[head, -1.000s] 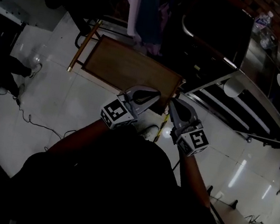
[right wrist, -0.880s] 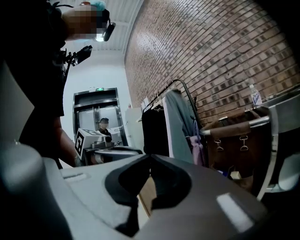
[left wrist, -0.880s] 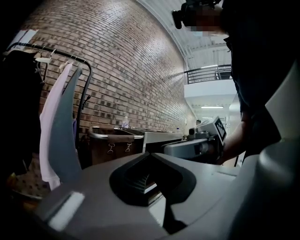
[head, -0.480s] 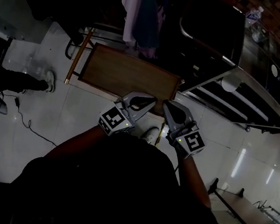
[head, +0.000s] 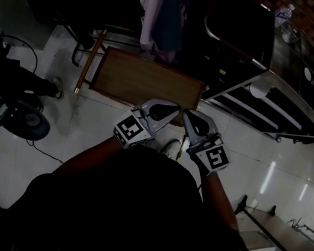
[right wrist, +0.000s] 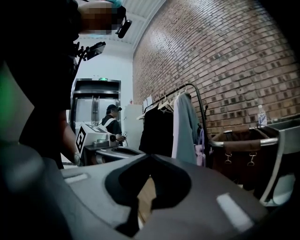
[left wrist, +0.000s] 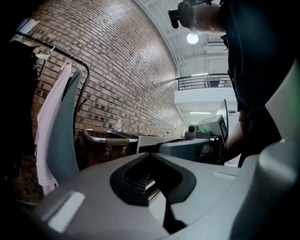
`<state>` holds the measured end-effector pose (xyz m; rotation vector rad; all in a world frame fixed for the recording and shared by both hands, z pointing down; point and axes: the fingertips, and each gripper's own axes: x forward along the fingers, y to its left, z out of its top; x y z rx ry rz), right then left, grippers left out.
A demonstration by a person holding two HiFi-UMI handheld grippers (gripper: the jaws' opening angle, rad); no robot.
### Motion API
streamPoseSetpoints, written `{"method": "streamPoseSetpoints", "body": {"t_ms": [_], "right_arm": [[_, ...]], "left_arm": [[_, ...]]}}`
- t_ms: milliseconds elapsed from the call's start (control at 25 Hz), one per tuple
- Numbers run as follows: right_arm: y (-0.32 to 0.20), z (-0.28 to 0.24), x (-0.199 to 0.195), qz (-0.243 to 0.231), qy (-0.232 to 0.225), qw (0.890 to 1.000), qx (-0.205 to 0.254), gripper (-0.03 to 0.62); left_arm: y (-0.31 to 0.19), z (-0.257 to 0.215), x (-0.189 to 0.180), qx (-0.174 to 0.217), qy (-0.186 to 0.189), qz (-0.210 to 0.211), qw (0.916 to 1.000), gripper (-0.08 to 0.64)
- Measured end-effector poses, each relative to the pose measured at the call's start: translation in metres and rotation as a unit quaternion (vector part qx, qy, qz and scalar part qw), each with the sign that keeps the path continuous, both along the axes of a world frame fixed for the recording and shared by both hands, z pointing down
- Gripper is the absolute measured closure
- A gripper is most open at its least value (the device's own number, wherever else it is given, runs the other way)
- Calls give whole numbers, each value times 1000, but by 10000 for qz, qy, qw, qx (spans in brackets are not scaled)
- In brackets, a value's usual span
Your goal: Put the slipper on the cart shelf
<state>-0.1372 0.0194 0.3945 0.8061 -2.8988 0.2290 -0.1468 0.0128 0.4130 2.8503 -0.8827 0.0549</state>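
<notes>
My left gripper (head: 169,111) and right gripper (head: 190,117) are held side by side in front of my body, tips nearly touching, above the near edge of a low wooden table (head: 147,81). Both are shut with nothing between the jaws, as the left gripper view (left wrist: 150,154) and the right gripper view (right wrist: 149,157) also show. A white shoe-like thing (head: 170,148) lies on the floor just below the grippers; whether it is the slipper I cannot tell. The metal cart (head: 269,105) with its slatted shelves stands to the right.
A dark hamper (head: 240,28) stands behind the cart, with a clothes rack of hanging garments (head: 159,8) beside it. A person's legs and a round dark object (head: 25,120) are at the left edge. Cables (head: 50,151) trail over the white tile floor.
Both grippers stay shut and close together, drifting slightly toward the table. At the left edge a round dark object and a person's legs have come further into view.
</notes>
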Motion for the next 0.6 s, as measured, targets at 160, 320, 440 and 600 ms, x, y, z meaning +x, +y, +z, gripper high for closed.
{"method": "streamPoseSetpoints", "body": {"t_ms": [160, 320, 440, 600], "right_arm": [[1, -1, -3, 5, -40, 10000, 30, 591], [-1, 0, -2, 29, -43, 10000, 14, 591], [-2, 1, -2, 39, -42, 10000, 21, 591], [-2, 3, -2, 46, -46, 10000, 27, 591]], "left_arm": [[1, 1, -3, 8, 33, -6, 10000, 560], [-1, 4, -3, -9, 26, -44, 10000, 560], [-1, 5, -2, -8, 6, -47, 10000, 560], [1, 10, 2, -52, -21, -3, 10000, 560]]}}
